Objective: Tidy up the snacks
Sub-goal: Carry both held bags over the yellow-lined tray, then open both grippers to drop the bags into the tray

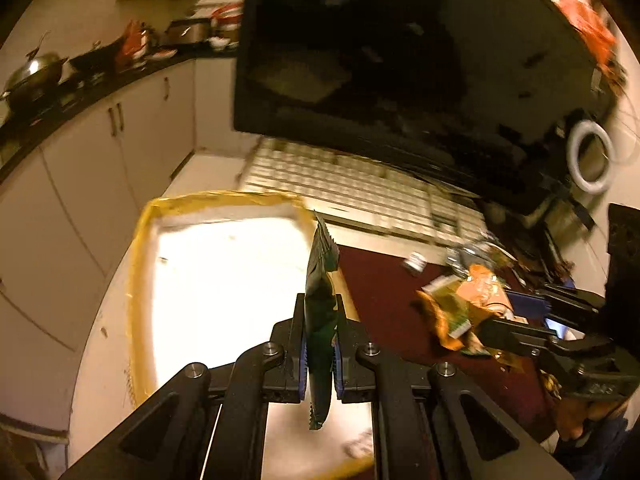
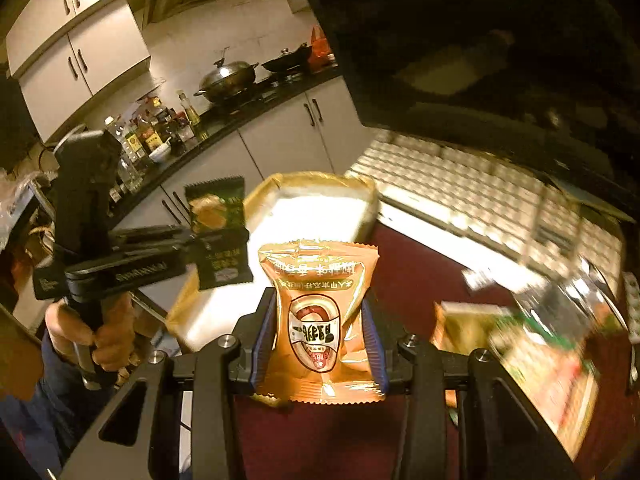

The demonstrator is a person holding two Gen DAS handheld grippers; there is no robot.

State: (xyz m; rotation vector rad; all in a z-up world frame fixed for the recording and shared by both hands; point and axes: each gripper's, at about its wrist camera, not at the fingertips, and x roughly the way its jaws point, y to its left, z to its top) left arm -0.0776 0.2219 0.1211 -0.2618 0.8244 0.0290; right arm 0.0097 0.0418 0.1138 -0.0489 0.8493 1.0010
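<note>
There were 2 grippers, the left gripper and the right gripper, and each was closed on 1 snack packet. So 2 packets were held: 1 green packet and 1 orange packet. 1 box with a yellow taped rim stood at the left edge of the dark red tabletop. At the right edge lay more packets, too blurred to count. 1 white keyboard and 1 black monitor were at the far edge. On the kitchen counter there were 2 woks, 1 steel wok and 1 black wok. 1 hand was visible.
</note>
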